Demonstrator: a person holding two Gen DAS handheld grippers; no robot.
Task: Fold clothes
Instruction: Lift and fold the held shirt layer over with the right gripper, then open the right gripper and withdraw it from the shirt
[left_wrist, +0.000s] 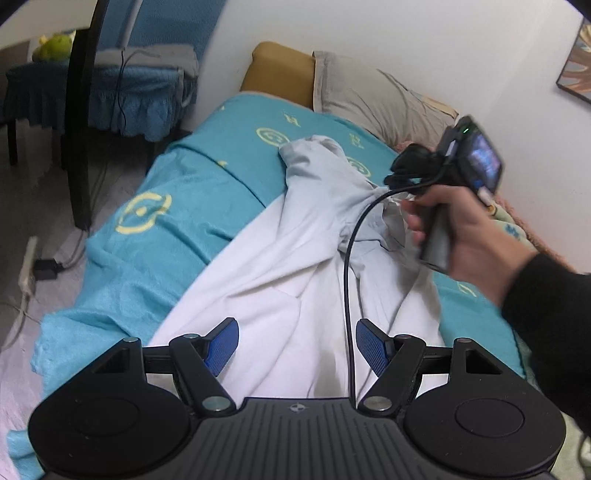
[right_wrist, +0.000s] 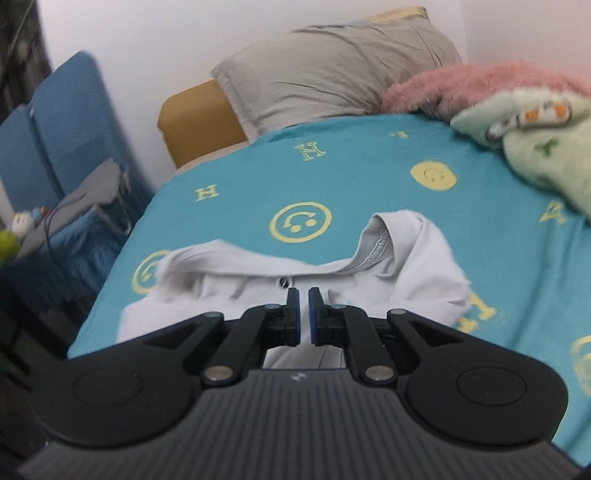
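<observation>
- The white shirt (right_wrist: 258, 291) lies rumpled on the teal bedsheet (right_wrist: 369, 177), its collar end toward the grey pillow (right_wrist: 332, 66) and its body trailing down the sheet away from it.
- The right gripper (right_wrist: 303, 295) sits over the shirt's buttoned placket just below the collar; its blue pads are almost together with a narrow slit between them, and no cloth is visibly pinched.
- The left gripper (left_wrist: 297, 339) hovers over the shirt's lower part, pads wide apart and empty.
- A pink fluffy blanket (right_wrist: 480, 81) and a pale green cloth (right_wrist: 535, 147) lie beside the pillow.
</observation>
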